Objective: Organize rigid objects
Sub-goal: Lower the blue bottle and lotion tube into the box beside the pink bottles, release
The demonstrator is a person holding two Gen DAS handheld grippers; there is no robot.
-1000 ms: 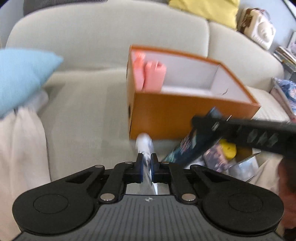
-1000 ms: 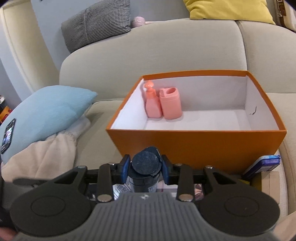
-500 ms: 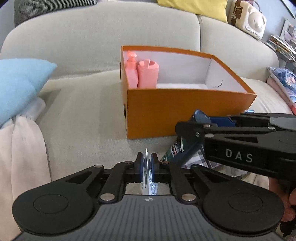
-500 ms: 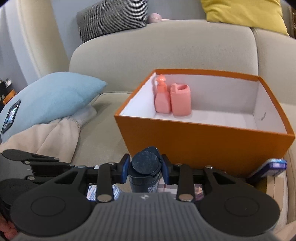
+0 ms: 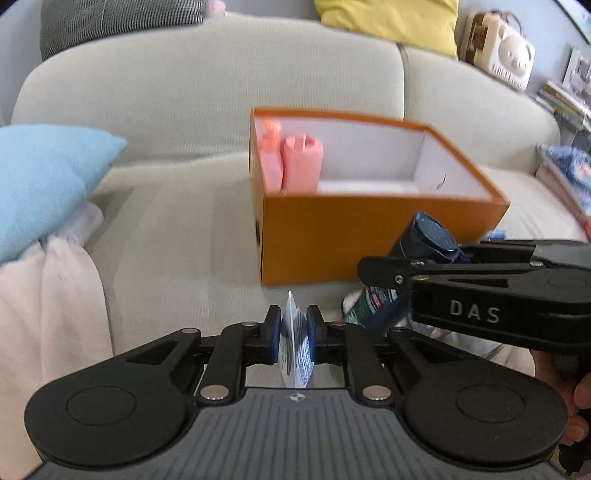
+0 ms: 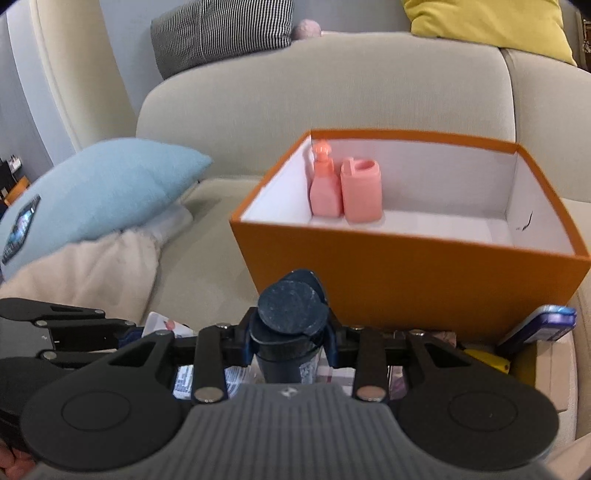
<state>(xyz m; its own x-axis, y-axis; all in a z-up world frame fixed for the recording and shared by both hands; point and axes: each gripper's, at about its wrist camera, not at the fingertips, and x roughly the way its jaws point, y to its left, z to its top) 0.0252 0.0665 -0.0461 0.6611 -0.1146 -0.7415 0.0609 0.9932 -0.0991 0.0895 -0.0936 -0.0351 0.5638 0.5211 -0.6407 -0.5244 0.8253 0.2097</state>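
An orange box (image 5: pixel 369 236) (image 6: pixel 406 273) with a white inside stands on the beige sofa. A pink pump bottle (image 6: pixel 325 184) and a pink container (image 6: pixel 362 190) stand in its back left corner. My left gripper (image 5: pixel 293 332) is shut on a thin white packet with blue print (image 5: pixel 295 347), held in front of the box. My right gripper (image 6: pixel 290 332) is shut on a dark blue bottle with a round cap (image 6: pixel 288 314), also seen in the left wrist view (image 5: pixel 424 236), close before the box's front wall.
A light blue cushion (image 6: pixel 110 188) and a cream blanket (image 5: pixel 44 314) lie left of the box. A pile of packets and a yellow item (image 6: pixel 487 362) lies before the box, with a purple-blue case (image 6: pixel 539 325) leaning at its right. Yellow cushion (image 5: pixel 388 14) on the backrest.
Both grippers have pulled back and risen a little from the box with their objects still held. The box looks smaller in the left view and has shifted right in the right view.
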